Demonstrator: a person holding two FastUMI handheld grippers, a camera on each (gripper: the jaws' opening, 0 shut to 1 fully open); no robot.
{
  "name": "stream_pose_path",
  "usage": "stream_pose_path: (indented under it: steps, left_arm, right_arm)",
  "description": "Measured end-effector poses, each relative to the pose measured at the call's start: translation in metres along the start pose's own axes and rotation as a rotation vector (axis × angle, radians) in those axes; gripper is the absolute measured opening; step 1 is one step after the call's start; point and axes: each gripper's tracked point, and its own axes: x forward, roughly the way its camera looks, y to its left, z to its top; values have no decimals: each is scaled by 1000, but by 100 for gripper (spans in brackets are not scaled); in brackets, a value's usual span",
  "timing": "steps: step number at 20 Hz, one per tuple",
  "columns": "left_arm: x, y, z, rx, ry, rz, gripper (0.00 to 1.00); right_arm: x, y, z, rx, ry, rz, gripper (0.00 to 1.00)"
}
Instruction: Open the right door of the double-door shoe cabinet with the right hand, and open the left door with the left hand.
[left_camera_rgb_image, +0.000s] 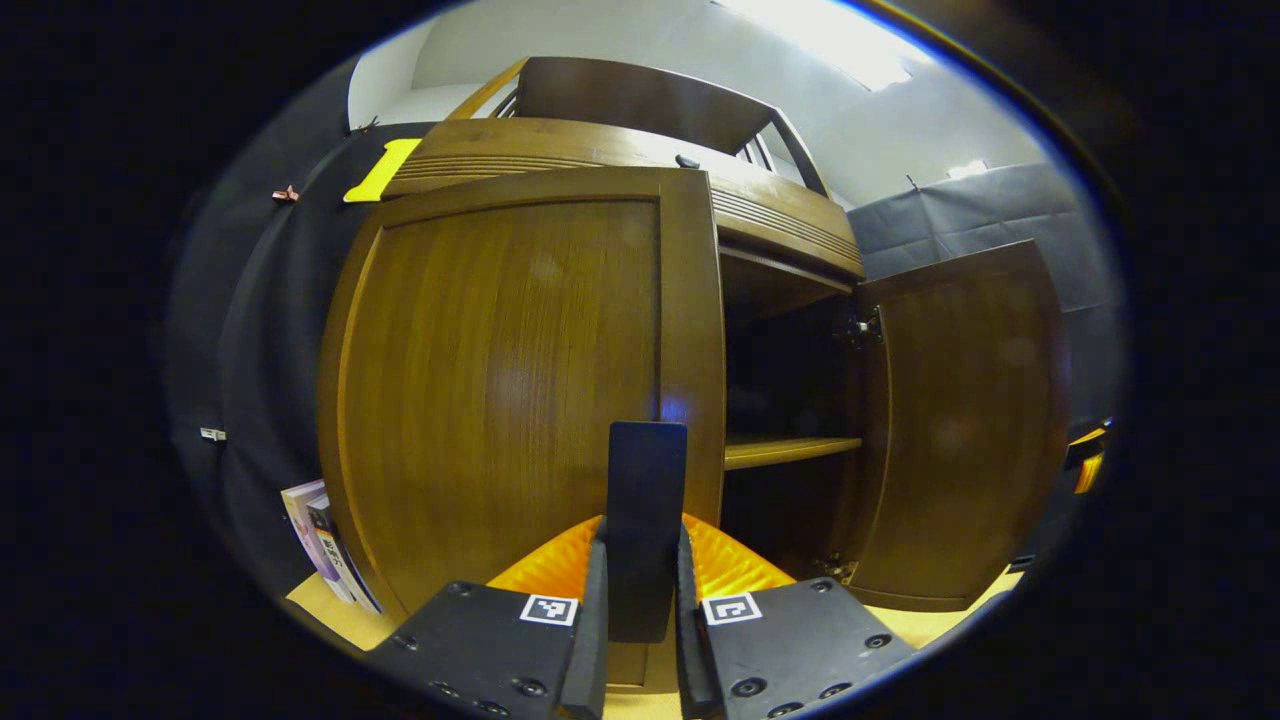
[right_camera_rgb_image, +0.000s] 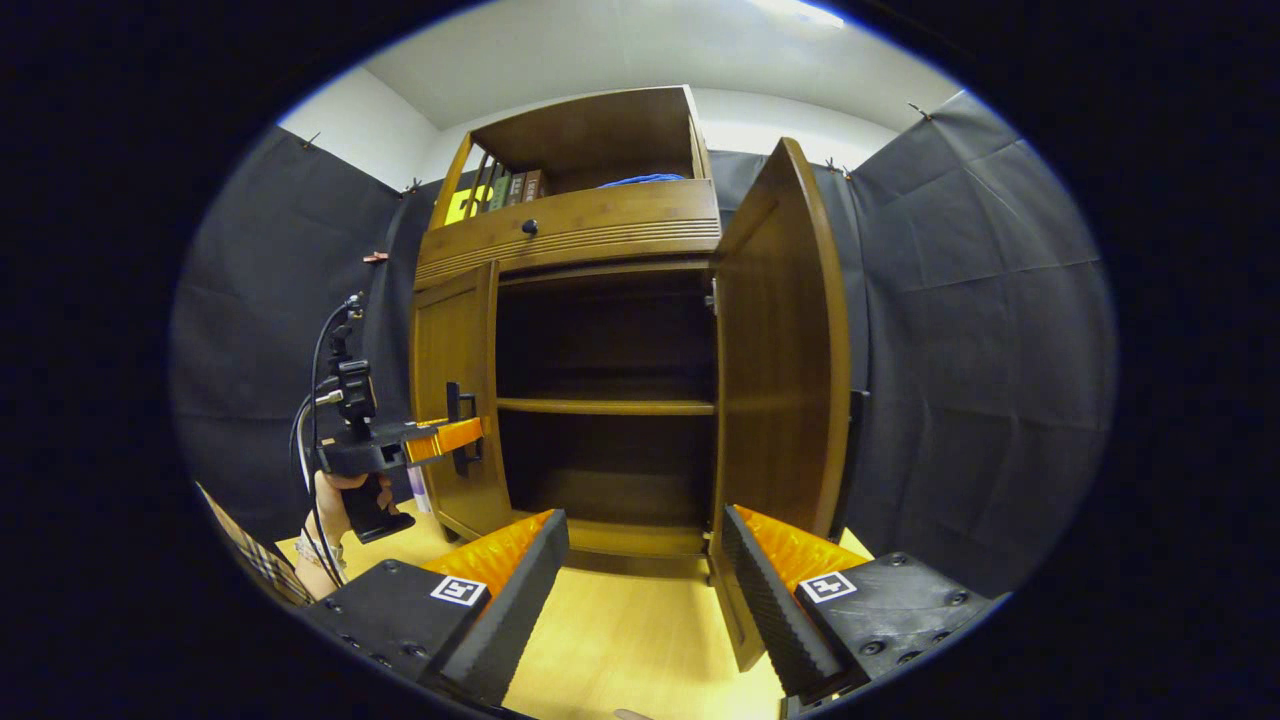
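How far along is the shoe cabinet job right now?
Done: the right door stands wide open, and the right tool is open and clear of it. In hand: the left tool is shut on the left door's handle. Left: the left door looks closed and needs swinging out.

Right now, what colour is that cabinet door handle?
The handle is black, against the brown wooden left door; it shows best in the left gripper view.

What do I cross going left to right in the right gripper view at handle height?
Hand holding the left claw → left door with handle → open cabinet interior with shelf → open right door → booth wall.
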Motion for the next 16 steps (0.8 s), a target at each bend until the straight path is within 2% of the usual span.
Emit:
stream_pose_path:
  steps: [1, 2, 3, 7, 11, 14, 15, 16]
  left_arm:
    - [-7, 1, 1, 3, 5, -6, 31]
    - [-14, 1, 1, 5, 6, -9, 31]
    - [-21, 2, 4, 7, 6, -9, 31]
    - [-46, 8, 8, 9, 6, -9, 31]
    - [-66, 15, 9, 9, 7, -25, 31]
    - [-81, 21, 11, 21, 13, -16, 31]
    - [-87, 25, 12, 29, 14, -9, 31]
    - [-92, 28, 12, 34, 17, 0, 31]
  right_arm:
    - [1, 6, 0, -3, -4, 13, 95]
    - [0, 10, 0, -9, -7, 25, 99]
    - [0, 14, -1, -15, -9, 34, 97]
    - [1, 31, -6, -24, 6, 73, 99]
    - [6, 44, -9, -19, 2, 101, 95]
    - [11, 55, -13, -3, 5, 125, 95]
    - [13, 59, -15, 3, 7, 134, 99]
    - [16, 65, -16, 8, 9, 145, 95]
